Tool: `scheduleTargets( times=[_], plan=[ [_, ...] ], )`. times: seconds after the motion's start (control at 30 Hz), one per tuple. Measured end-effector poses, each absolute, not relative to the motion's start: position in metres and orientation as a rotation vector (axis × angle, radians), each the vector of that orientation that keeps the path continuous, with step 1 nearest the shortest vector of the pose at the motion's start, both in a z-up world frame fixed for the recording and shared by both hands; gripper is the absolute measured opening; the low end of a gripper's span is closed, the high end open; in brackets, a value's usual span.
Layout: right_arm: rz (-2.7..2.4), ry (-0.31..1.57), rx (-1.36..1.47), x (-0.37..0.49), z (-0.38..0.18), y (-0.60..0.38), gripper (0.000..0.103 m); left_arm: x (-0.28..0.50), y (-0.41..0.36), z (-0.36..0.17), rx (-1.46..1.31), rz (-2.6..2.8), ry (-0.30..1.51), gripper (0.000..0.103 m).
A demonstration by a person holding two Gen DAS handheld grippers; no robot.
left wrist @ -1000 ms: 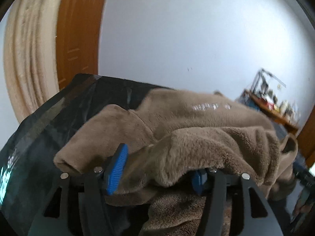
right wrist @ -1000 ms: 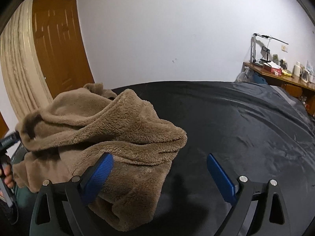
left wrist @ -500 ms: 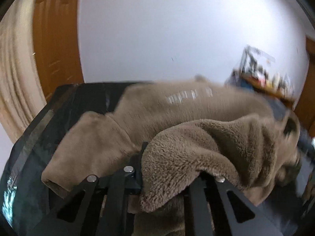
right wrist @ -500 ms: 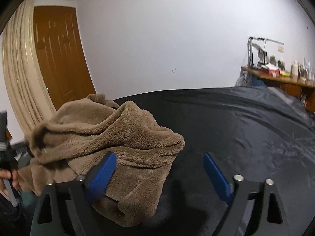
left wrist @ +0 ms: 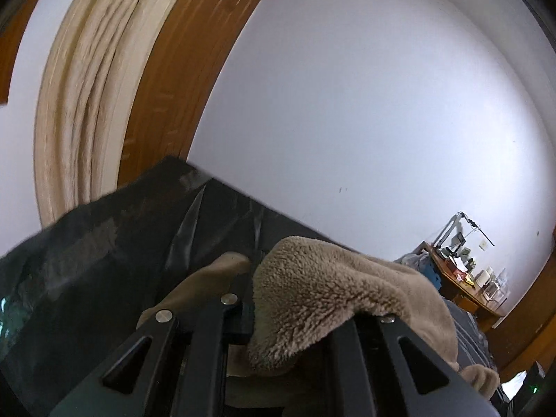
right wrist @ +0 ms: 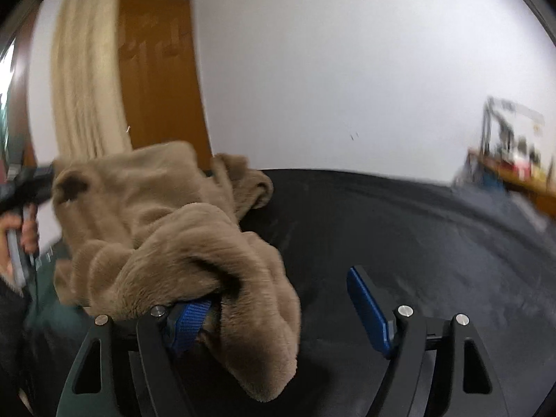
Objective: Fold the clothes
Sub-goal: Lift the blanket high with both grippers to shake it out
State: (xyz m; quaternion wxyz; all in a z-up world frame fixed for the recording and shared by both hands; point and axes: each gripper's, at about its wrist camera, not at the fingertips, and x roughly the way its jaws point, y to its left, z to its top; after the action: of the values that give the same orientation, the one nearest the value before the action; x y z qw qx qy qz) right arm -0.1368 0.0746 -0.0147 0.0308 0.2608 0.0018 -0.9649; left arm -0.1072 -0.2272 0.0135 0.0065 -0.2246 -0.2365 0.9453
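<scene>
Between the left tongs, a fold of the brown fleece garment is clamped tight; the fabric drapes over both black arms and hides the pads. Nearest the right wrist camera, the right tongs stand wide with their jaws closing. The left blue pad is half buried under a hanging lobe of the garment, while the right blue pad stands clear of the cloth, so no grip is made on that side. Beyond the tongs, the garment lies bunched on the left part of a black-covered surface, its upper edge lifted toward a hand holding the other tool at the left edge of the right wrist view. Farther back stand a white wall, a brown door, and a cream curtain. At far right, a cluttered desk is visible, detail blurred.
</scene>
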Motion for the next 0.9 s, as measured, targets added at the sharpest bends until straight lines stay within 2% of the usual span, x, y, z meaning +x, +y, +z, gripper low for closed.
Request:
scheduleTargets(
  times=[0.1,0.27,0.33,0.4,0.47,0.73,0.9],
  plan=[
    [-3.023,0.191,0.772,-0.138,-0.010,0.050,0.079,-0.106,-0.229,0.010,-0.708,2.949,-0.749,0.013],
    [-3.036,0.241,0.715,-0.144,0.002,0.041,0.078,-0.107,-0.233,0.004,-0.704,2.948,-0.748,0.013],
    [-3.013,0.256,0.730,-0.146,0.003,0.037,0.064,-0.108,-0.234,0.002,-0.710,2.941,-0.758,0.013],
    [-2.983,0.261,0.768,-0.150,0.002,0.032,0.024,-0.107,-0.234,0.002,-0.711,2.933,-0.767,0.013],
    [-2.954,0.266,0.806,-0.153,0.000,0.028,0.010,-0.108,-0.234,0.002,-0.704,2.935,-0.762,0.013],
    [-3.291,0.194,0.566,-0.123,0.050,0.056,0.007,-0.084,-0.231,0.024,-0.638,2.951,-0.725,0.013],
    [-3.483,0.174,0.247,-0.099,0.103,0.069,0.007,-0.042,-0.218,0.083,-0.401,2.968,-0.640,0.013]
  ],
)
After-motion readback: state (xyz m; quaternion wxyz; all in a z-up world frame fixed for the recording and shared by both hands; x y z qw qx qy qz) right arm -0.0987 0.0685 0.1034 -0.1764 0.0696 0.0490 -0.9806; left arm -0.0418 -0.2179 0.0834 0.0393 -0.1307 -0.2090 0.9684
